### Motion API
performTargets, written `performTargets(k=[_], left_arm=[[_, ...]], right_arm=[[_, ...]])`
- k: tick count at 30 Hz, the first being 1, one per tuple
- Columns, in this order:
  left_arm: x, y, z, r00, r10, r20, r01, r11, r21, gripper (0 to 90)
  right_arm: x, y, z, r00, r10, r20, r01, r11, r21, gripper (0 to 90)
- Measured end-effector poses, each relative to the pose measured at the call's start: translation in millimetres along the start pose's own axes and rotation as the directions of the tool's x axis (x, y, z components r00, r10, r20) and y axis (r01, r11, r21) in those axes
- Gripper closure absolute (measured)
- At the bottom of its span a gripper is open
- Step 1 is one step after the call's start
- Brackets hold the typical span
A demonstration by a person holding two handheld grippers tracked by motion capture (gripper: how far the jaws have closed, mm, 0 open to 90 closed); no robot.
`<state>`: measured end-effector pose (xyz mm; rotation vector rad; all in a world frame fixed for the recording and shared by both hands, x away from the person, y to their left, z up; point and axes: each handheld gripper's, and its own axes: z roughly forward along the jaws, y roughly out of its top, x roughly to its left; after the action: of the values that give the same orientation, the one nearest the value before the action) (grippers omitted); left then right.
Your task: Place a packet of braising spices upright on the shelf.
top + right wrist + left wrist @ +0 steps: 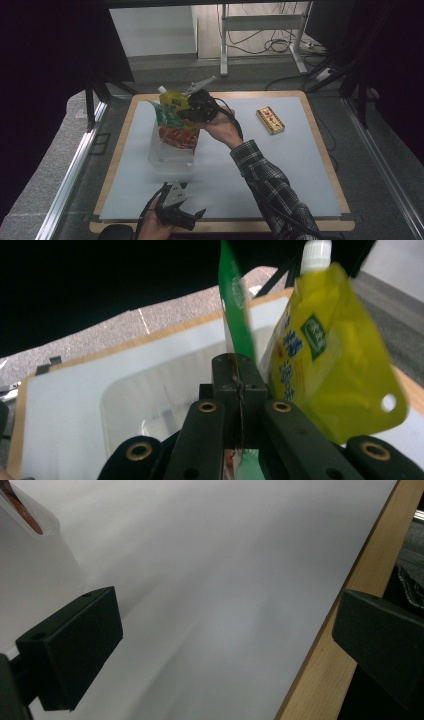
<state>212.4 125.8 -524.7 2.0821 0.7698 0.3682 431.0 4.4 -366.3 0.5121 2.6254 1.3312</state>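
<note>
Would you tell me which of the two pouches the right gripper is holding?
The green-and-orange pouch: the right gripper is shut on its edge. The yellow pouch with the white cap is beside it.

no print is legible: the yellow pouch (pixel 330 345) bears a green logo and blue characters, perhaps blurred.

Probably a lab: a white-topped table (pixel 280 165) ringed by black curtains (pixel 45 60), cables (pixel 260 42) on the floor.
</note>
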Motion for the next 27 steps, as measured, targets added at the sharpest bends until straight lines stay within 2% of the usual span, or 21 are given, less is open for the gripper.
performTargets(k=[5,7,11,21,27], left_arm=[[0.7,-0.3,0.3,1.0000,-0.003,0.001,0.003,1.0000,-0.001,0.0],[0.5,-0.2,0.4,1.0000,-0.006,0.001,0.006,1.0000,-0.003,0.0],[-0.1,-0.1,0.5,1.0000,-0.001,0.001,0.001,1.0000,-0.001,0.0],[-0.2,-0.1,1.1,1.0000,-0.001,0.002,0.001,1.0000,0.000,0.0],[-0.6,-0.2,1.7,1.0000,-0.003,0.003,0.003,1.0000,0.000,0.0]], right_arm=[[-2.4,6.5,-8.4,0.9998,-0.002,0.018,0.002,0.999,-0.044,87.9],[-1.1,9.4,-10.3,0.9998,-0.012,0.018,0.013,0.999,-0.038,83.5],[-0.2,10.4,-12.5,0.9983,-0.035,0.046,0.037,0.998,-0.044,72.9],[-5.6,7.8,-18.4,0.9964,-0.026,0.081,0.029,0.999,-0.030,50.3],[-7.2,4.4,-24.2,0.9921,-0.027,0.122,0.030,0.999,-0.020,40.4]])
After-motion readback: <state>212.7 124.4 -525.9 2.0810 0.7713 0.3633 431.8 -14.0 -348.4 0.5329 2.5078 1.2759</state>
